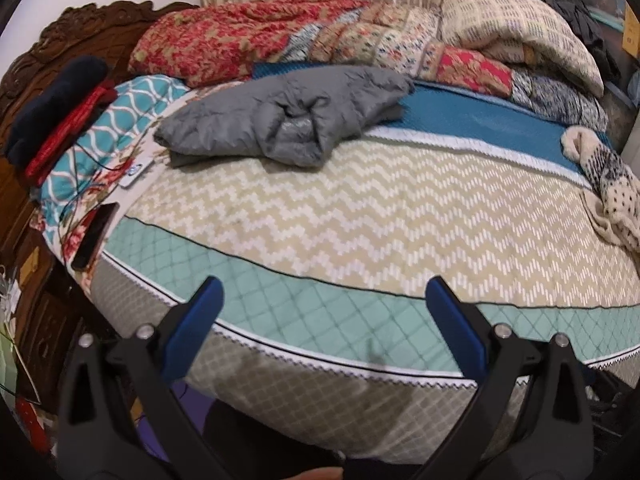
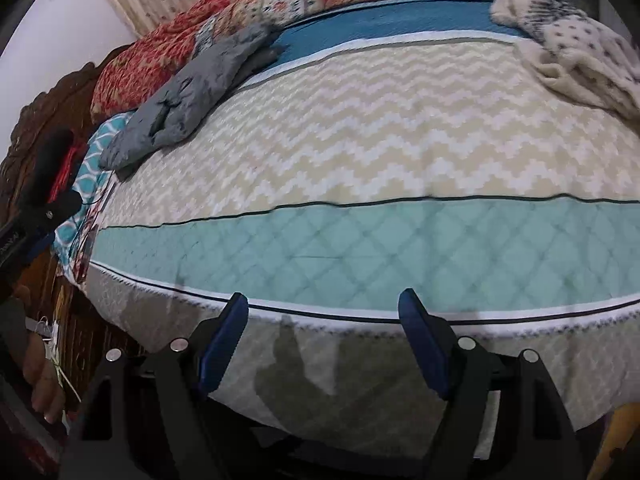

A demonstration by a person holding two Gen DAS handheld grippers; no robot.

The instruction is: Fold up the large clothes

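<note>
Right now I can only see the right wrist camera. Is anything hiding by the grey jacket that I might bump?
Observer: Yes. A dark phone lies at the left edge of the bed, nearer to you than the grey jacket.
Operator: Is my other hand holding something?
Observer: No. The left hand-held gripper is open and empty, above the bed's near edge.
Operator: What's way at the back on the right?
Observer: A folded cream blanket rests on the patchwork quilt.
</note>
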